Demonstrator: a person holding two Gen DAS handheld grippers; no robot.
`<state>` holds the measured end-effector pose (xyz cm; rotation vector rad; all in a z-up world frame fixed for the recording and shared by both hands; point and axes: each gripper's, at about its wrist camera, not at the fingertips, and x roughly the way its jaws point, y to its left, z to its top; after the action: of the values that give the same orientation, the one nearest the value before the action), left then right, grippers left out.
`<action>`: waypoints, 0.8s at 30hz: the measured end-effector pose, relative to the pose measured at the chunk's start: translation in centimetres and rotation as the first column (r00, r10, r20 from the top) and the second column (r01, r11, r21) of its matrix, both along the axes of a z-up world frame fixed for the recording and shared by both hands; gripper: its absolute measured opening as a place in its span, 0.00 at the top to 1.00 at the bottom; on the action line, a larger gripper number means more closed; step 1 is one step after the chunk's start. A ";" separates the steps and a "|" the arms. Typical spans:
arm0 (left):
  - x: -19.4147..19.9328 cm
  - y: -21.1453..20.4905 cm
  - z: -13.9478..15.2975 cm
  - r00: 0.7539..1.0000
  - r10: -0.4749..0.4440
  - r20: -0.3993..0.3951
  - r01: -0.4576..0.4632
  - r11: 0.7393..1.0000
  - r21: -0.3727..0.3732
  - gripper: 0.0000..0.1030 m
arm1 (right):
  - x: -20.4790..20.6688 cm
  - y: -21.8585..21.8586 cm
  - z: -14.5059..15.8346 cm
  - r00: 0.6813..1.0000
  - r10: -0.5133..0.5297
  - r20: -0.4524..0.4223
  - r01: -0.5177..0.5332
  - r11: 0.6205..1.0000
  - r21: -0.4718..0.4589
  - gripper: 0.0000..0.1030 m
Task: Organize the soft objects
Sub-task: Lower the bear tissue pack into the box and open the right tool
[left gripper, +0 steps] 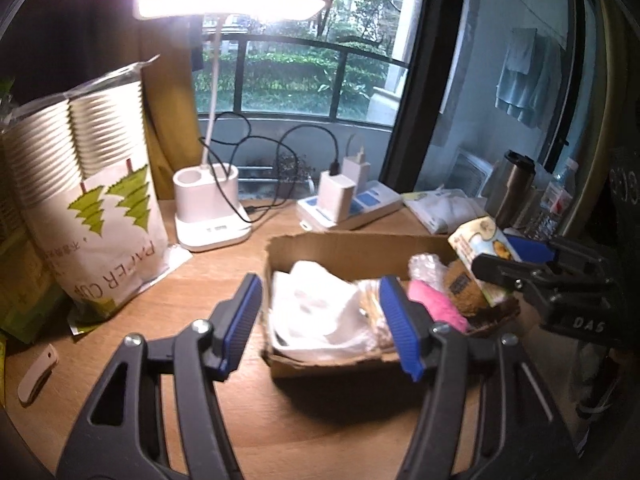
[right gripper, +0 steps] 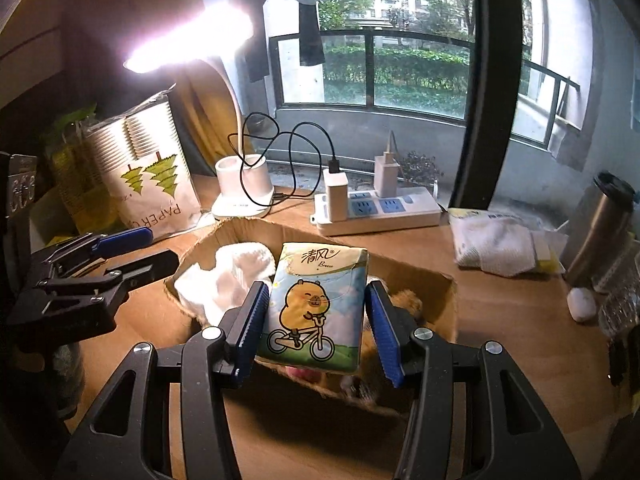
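- Holding the tissue pack [right gripper: 316, 308] over the cardboard box [right gripper: 448, 292], my right hand-held gripper [right gripper: 316, 324] was clamped on the pack's two sides, the cartoon face turned toward the wrist camera.
- The pack hung above the box's near right part; in the left wrist view it showed at the box's right end [left gripper: 480, 248], raised above the things inside.
- Inside the box lay a white plastic bag [left gripper: 320, 312] on the left, a pink soft item [left gripper: 436, 304] and a brown plush toy [left gripper: 460, 284] to the right of it.
- My left hand-held gripper [left gripper: 320, 324] stood with its jaws wide apart and nothing between them, poised just in front of the box's near wall.
- I judged the step in hand to be dropping the pack into the box; the next move called for lowering it onto the soft pile and then spreading the right jaws.
- A folded white cloth [right gripper: 496, 248] lay on the tabletop [right gripper: 500, 320] to the right of the box, perhaps the next thing to gather.
- Behind the box stood the power strip [right gripper: 380, 212] and the lamp base [right gripper: 244, 192], both well apart from the drop.
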<state>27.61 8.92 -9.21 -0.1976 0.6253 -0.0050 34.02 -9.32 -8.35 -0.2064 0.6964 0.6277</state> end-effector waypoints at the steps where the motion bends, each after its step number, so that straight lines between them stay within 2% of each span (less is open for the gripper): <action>1: 0.1 0.4 -0.1 1.000 0.001 0.001 -0.001 1.000 -0.006 0.39 | 0.3 0.4 -0.1 1.000 -0.002 0.001 0.002 1.000 -0.003 0.49; 10: 1.0 2.2 -1.7 1.000 0.015 -0.012 -0.016 0.998 -0.053 0.39 | 4.2 3.4 -2.4 0.997 -0.054 -0.063 0.056 0.998 0.023 0.49; 16: 1.6 2.0 -2.6 0.999 0.013 -0.034 -0.014 0.999 -0.037 0.39 | 5.9 4.3 -4.7 0.989 -0.062 -0.131 0.065 0.998 0.023 0.48; 20: 1.8 2.0 -3.0 0.999 0.018 -0.048 -0.020 0.999 -0.037 0.39 | 6.2 4.8 -5.4 0.987 -0.061 -0.146 0.065 0.998 0.023 0.48; 24: 1.5 1.9 -2.6 0.999 0.020 -0.041 -0.021 0.999 -0.032 0.39 | 6.0 5.0 -5.4 0.989 -0.059 -0.137 0.061 0.998 0.012 0.44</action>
<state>29.12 10.80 -11.81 -0.2363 0.6641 0.0085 40.01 -4.37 -13.72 -0.1276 0.8265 0.5938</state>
